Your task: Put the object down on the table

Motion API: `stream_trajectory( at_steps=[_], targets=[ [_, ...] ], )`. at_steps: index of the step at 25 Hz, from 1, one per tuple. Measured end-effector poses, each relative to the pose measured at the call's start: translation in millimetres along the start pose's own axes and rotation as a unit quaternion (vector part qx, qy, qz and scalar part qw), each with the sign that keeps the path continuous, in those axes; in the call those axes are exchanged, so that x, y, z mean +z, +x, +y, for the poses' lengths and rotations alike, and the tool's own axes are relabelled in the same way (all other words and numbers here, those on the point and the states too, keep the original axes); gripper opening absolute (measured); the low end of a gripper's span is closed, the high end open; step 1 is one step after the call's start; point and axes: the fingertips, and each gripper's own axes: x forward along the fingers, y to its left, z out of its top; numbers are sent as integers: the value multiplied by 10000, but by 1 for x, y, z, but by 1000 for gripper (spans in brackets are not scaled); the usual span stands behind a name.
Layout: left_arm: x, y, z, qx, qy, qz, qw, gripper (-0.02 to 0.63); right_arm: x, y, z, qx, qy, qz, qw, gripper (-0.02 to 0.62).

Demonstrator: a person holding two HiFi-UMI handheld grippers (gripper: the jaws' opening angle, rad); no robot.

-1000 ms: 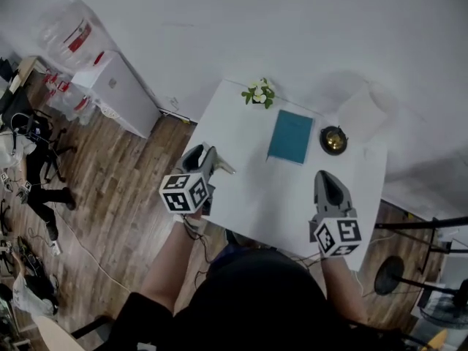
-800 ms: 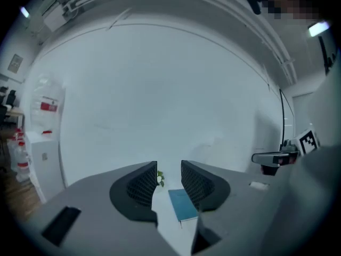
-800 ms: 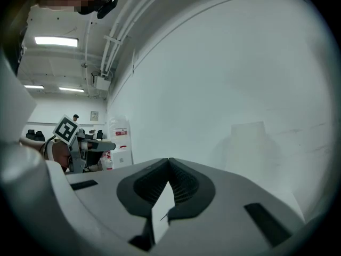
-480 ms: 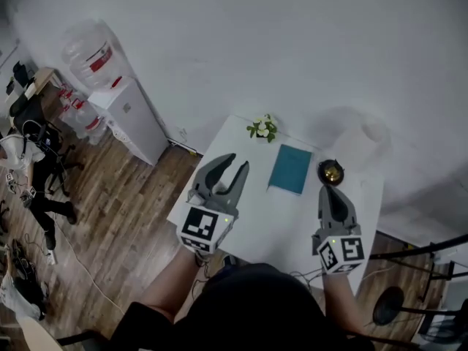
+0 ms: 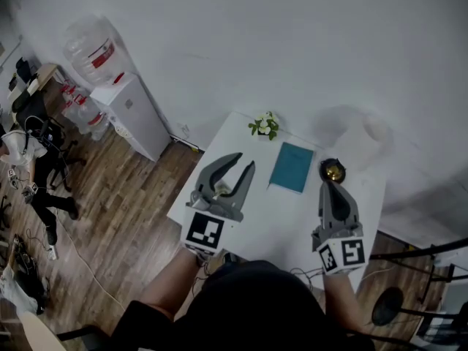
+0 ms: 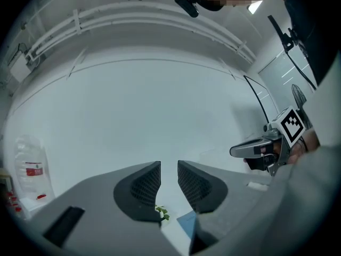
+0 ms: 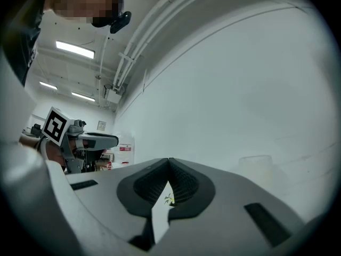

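A small white table (image 5: 281, 212) carries a teal book (image 5: 292, 167), a little flower plant (image 5: 264, 125) and a round gold and black object (image 5: 333, 171). My left gripper (image 5: 245, 161) is held above the table's left part, pointing level. Its jaws have just been closing, a gap remains and nothing is between them (image 6: 169, 164). My right gripper (image 5: 329, 184) hovers over the table's right side, shut with its tips touching and nothing held (image 7: 169, 160). Neither gripper touches any object.
A pale translucent container (image 5: 362, 145) stands at the table's back right by the white wall. A white water dispenser (image 5: 135, 112) with a bottle (image 5: 91, 50) stands to the left on the wooden floor. A chair base (image 5: 391, 306) sits at the lower right.
My left gripper has risen, rolled upright and narrowed its jaws. The right gripper has risen a little. The table's objects have stayed in place.
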Motion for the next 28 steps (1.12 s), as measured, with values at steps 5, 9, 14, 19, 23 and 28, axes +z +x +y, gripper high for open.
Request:
stream_trajectory(
  at_steps=[5, 9, 14, 19, 23, 28],
  targets=[
    [-9, 5, 1, -15, -129, 113, 9999, 94, -3, 4, -4, -12, -47, 48, 10000, 5],
    [-13, 7, 1, -34, -137, 146, 9998, 92, -6, 6, -4, -23, -45, 125, 9999, 5],
    [-17, 8, 5, -50, -223, 201, 9995, 92, -6, 9, -2, -27, -69, 199, 9998, 5],
    [-21, 8, 7, -76, -252, 210, 9994, 91, -7, 11, 1, -30, -114, 229, 9997, 5],
    [-22, 7, 10, -103, -305, 181, 9993, 91, -4, 12, 5, -31, -166, 238, 9996, 5],
    [-24, 6, 16, -136, -365, 165, 9991, 91, -2, 16, 13, -4, -242, 269, 9993, 3]
  ],
)
